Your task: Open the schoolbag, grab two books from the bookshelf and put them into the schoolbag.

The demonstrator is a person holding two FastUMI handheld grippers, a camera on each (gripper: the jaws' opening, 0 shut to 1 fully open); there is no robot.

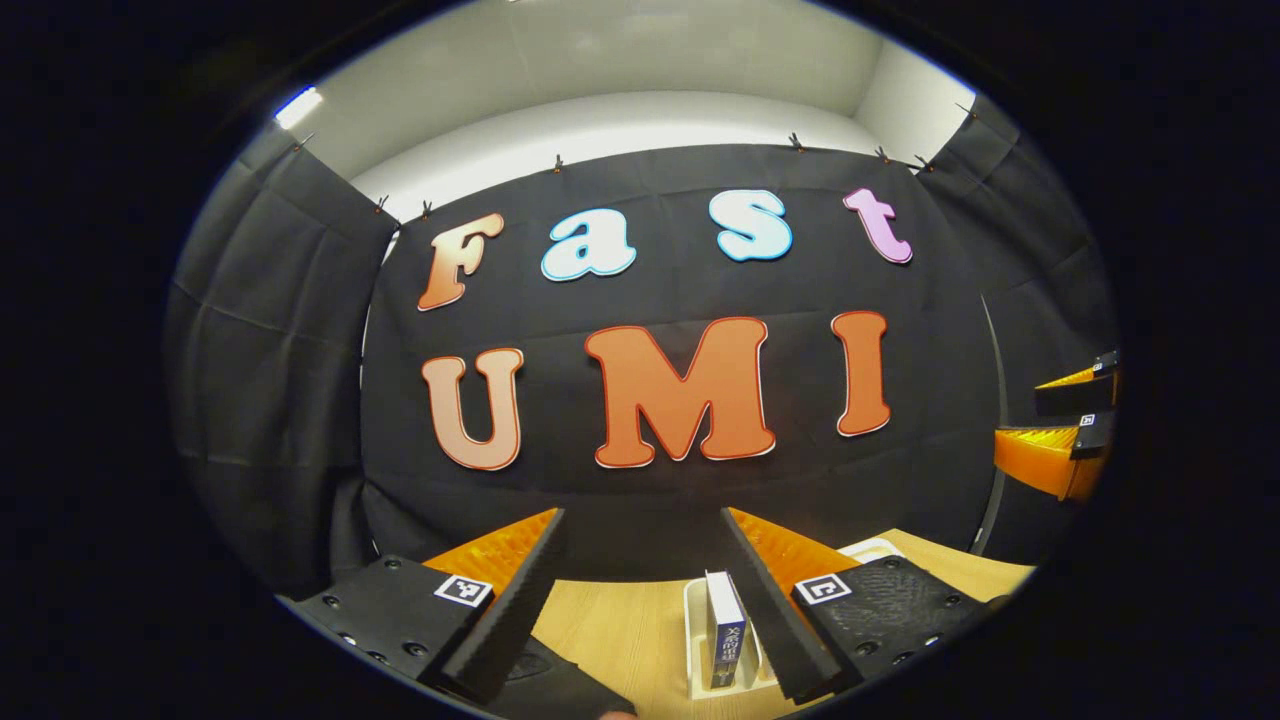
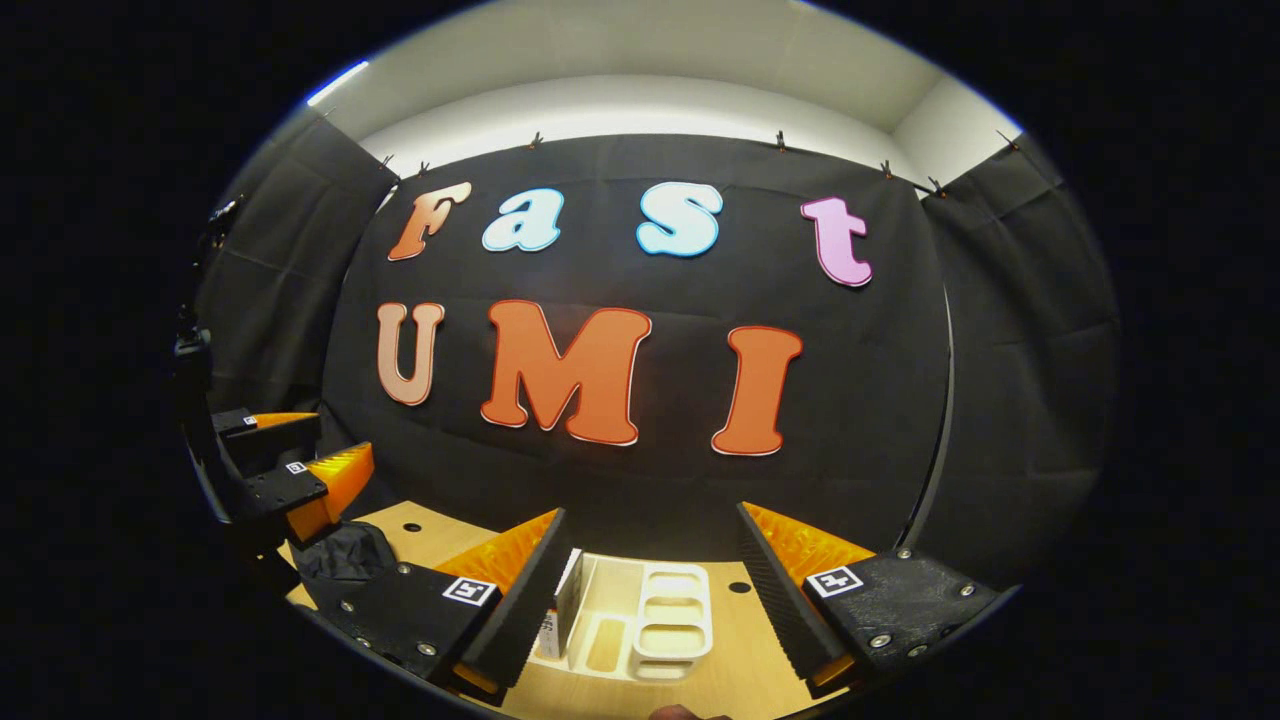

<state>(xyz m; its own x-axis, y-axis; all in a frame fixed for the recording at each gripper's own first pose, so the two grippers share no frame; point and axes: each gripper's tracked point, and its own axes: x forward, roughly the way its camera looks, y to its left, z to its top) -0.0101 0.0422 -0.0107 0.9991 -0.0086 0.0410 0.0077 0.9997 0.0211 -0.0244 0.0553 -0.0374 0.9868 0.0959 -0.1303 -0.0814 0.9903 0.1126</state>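
Both grippers raised and open, bag not yet opened

Seemingly the task sits at its first step. Each gripper is held high over a wooden table (image 1: 620, 630), aimed at the booth wall, fingers spread wide with nothing between them.

From the left gripper view, the left gripper (image 1: 640, 590) has a blue book (image 1: 725, 640) standing upright in a white rack (image 1: 695, 650), just inside its right finger. A dark fabric edge, perhaps the schoolbag (image 1: 560, 690), lies under its left finger. The right gripper (image 1: 1070, 430) shows far off at the right edge.

From the right gripper view, the right gripper (image 2: 650, 590) looks down on the rack (image 2: 670, 625), whose empty slots lie between its fingers, with a book (image 2: 560, 610) against its left finger. Black bag fabric (image 2: 345, 555) lies beyond that finger, below the left gripper (image 2: 300, 470).

Next, I judge, a gripper must drop to the bag and find its opening; no zip is visible.
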